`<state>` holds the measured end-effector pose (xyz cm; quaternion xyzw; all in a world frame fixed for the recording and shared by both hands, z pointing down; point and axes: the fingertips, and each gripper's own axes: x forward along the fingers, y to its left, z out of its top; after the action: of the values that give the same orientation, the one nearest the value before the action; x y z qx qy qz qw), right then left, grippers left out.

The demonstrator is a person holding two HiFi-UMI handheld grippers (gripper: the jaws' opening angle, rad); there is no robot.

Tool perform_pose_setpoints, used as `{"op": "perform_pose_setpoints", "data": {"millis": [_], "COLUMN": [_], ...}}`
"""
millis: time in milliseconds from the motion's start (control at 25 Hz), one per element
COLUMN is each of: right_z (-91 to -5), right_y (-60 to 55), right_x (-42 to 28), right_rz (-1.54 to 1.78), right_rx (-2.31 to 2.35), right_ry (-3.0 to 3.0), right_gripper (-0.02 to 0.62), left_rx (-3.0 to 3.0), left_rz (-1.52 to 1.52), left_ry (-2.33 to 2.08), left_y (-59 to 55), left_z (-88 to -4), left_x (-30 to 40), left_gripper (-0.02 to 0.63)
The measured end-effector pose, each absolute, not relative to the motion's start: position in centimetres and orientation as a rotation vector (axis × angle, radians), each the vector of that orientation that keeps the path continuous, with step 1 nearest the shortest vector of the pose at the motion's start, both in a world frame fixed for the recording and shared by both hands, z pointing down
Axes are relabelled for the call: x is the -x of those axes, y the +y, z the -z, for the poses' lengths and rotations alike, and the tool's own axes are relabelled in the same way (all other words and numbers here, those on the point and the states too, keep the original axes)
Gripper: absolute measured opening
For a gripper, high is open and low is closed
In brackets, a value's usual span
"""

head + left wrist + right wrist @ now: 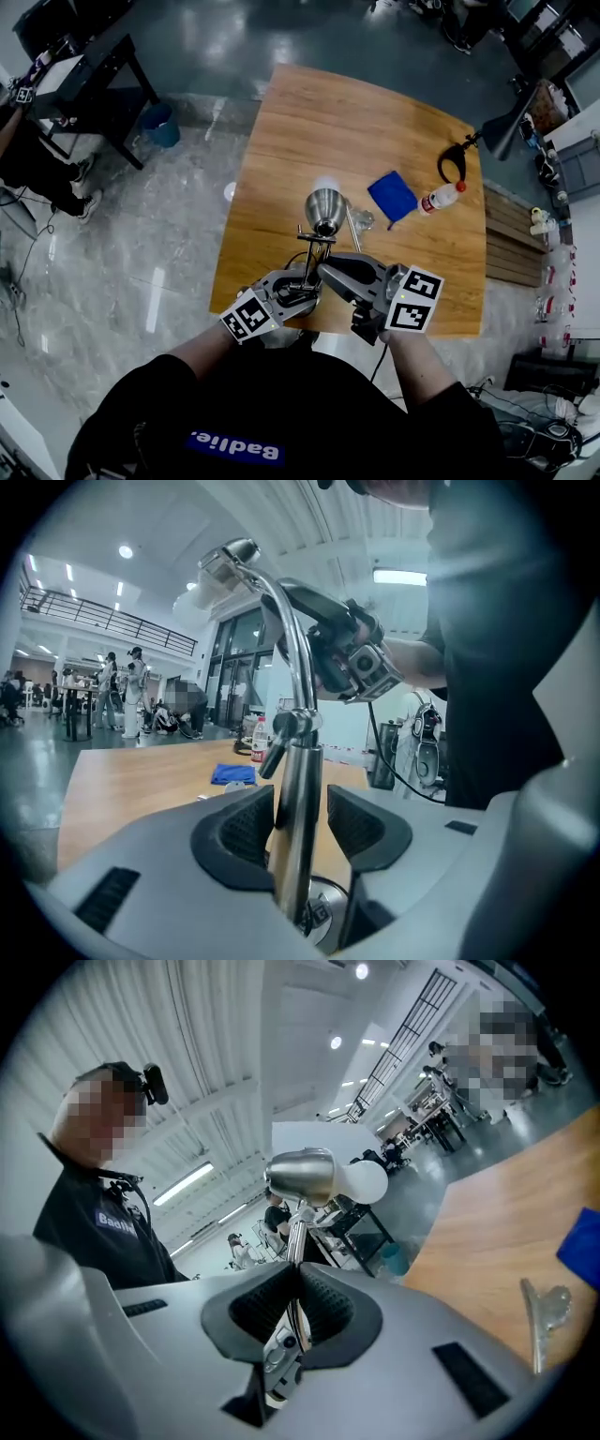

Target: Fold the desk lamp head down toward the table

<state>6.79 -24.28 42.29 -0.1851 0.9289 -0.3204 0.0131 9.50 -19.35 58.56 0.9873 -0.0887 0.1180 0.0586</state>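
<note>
Well, the lamp (pixel 319 234) stands at the worktop's (pixel 375 122) near edge, head (pixel 302 1176) still raised, fold not begun. Right hand-held gripper (pixel 298 1309) pinches its arm (pixel 294 1241); left hand-held gripper (pixel 302 829) stands open around the post (pixel 302 761).

The lamp (pixel 324 211) stands at the table's (pixel 319 122) near edge, cloth (pixel 392 195) and bottle (pixel 441 198) to its right.

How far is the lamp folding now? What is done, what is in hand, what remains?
Done: only the approach. In hand: the right gripper has its jaws shut on the arm below the head; the left gripper has the post between open jaws. Left: the head is still up, so all the folding toward the table remains.
</note>
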Motion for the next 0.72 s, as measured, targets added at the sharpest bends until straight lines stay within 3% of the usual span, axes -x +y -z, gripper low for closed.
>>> {"op": "perform_pose_setpoints", "data": {"millis": [160, 720], "right_z": [-42.39, -43.17], "right_y": [-24.37, -25.14], "right_x": [-6.80, -7.21], "right_rz": [1.072, 1.319], "right_rx": [0.530, 0.465], "right_ry": [2.846, 2.677], "right_gripper": [0.025, 0.025], "left_rx": [-2.980, -2.941], "left_rz": [-0.347, -0.230], "left_ry": [-0.270, -0.355], "left_y": [-19.83, -19.57], "left_z": [-58.86, -58.85], "left_x": [-9.64, -9.59], "left_gripper": [0.148, 0.144]}}
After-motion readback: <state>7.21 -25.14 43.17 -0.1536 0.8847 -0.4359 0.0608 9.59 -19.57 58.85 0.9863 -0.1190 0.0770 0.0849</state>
